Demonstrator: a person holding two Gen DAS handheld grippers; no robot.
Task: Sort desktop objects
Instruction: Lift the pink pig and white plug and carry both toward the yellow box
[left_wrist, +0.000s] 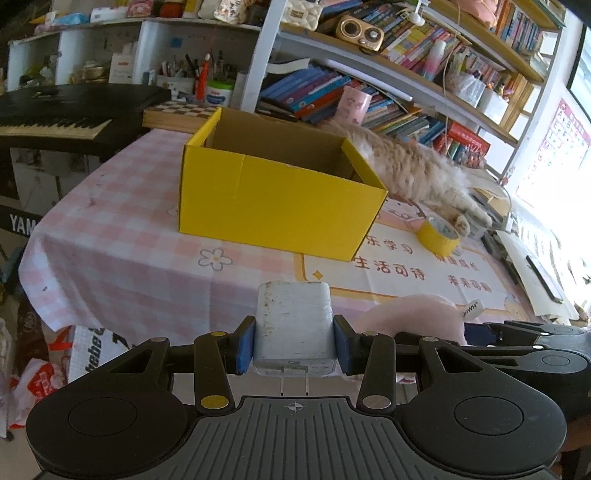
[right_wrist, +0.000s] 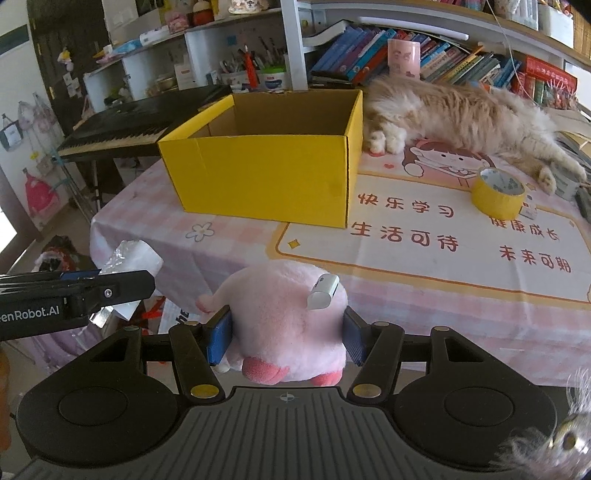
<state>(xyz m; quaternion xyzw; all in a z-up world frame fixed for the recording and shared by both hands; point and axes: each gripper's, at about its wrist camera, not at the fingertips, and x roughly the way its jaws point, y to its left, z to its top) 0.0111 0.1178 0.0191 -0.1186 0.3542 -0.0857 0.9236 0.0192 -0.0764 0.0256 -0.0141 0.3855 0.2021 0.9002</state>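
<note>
A long-haired cat (right_wrist: 461, 114) lies along the worktop's (right_wrist: 406, 295) far edge. Crowded bookshelves (right_wrist: 406, 55) stand behind it; a black keyboard (right_wrist: 122, 133) stands beyond the left edge.

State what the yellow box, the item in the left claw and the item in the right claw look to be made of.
Yellow box: cardboard, matte yellow outside, plain brown inside, with folded seams.
White charger in the left claw: probably hard plastic, smooth but scuffed and speckled; two metal prongs.
Pink plush toy in the right claw: soft fuzzy fabric with a white sewn-in tag.
</note>
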